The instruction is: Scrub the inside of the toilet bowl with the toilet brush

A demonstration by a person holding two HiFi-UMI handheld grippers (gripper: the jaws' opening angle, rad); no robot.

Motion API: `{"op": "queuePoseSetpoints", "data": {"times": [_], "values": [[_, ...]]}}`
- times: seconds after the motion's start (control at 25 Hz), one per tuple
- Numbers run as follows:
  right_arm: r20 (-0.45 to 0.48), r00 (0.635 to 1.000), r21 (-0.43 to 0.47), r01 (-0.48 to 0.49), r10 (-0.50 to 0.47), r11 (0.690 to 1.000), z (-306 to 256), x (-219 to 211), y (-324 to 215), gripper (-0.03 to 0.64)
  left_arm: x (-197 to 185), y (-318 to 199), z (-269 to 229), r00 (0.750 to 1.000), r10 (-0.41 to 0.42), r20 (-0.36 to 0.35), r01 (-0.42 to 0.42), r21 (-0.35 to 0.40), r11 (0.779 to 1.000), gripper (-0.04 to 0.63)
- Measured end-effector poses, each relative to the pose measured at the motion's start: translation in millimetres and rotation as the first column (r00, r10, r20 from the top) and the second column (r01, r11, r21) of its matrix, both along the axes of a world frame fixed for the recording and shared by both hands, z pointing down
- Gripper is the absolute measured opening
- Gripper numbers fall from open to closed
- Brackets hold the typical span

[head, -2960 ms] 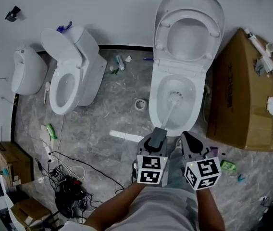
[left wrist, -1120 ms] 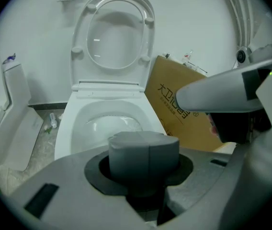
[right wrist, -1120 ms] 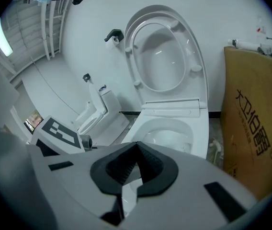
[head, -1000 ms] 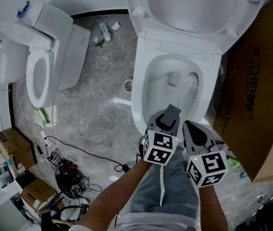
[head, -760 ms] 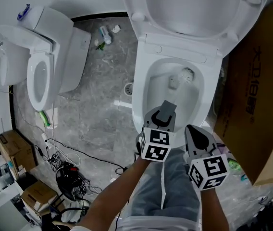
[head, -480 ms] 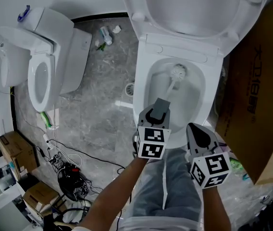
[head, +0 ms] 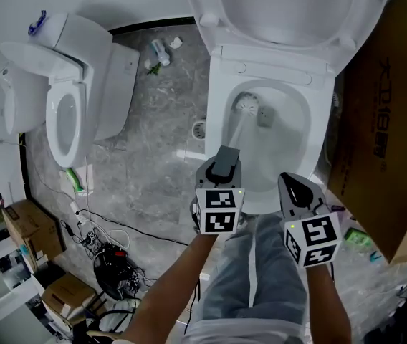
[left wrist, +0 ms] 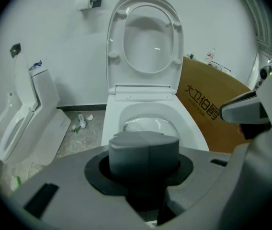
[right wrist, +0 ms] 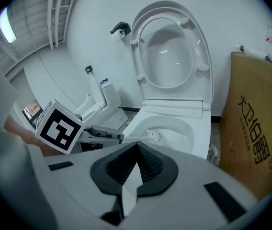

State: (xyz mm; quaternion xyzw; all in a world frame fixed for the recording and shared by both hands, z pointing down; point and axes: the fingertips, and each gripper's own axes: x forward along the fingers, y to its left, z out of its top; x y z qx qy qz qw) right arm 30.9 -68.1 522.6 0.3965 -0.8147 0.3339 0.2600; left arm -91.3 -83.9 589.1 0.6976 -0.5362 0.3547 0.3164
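Observation:
The white toilet bowl [head: 226, 133] stands with its lid and seat [head: 282, 9] raised. The toilet brush head [head: 246, 106] rests against the back left of the bowl's inside, left of the outlet [head: 264, 117]. Its white shaft runs down to my left gripper [head: 222, 165], which is shut on the grey handle end [left wrist: 144, 152]. The brush head [left wrist: 135, 126] shows just past that handle and again in the right gripper view [right wrist: 151, 137]. My right gripper [head: 294, 186] hangs shut and holds nothing, in front of the bowl's right front rim; its jaws [right wrist: 136, 150] meet.
A large cardboard box [head: 382, 120] stands tight against the toilet's right side. A second toilet [head: 67, 120] is at the left. Cables and a power strip [head: 103, 264] lie on the grey floor, bottles [head: 157, 52] by the wall, a floor drain [head: 200, 129] beside the bowl.
The brush head has swept from the bowl's back right across to the back left. My left gripper has shifted left with it; the right gripper has barely moved.

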Motion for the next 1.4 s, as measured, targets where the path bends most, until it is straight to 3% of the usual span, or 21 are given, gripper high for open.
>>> {"op": "queuePoseSetpoints", "data": {"times": [0.44,0.88,1.4], "values": [[-0.007,0.999,0.028,-0.034,0.034,0.999,-9,-6,9,-0.002,-21,49,0,0.999,0.042,0.027,-0.041,-0.052,0.998,0.158],[-0.005,0.998,0.065,-0.055,0.055,0.996,-25,-10,22,-0.002,-12,120,-6,0.998,0.069,0.009,-0.067,-0.166,0.984,0.158],[0.001,0.997,0.055,-0.079,0.079,0.995,-30,-3,36,-0.002,39,165,-11,0.988,0.121,-0.097,-0.141,-0.227,0.964,0.158]]}}
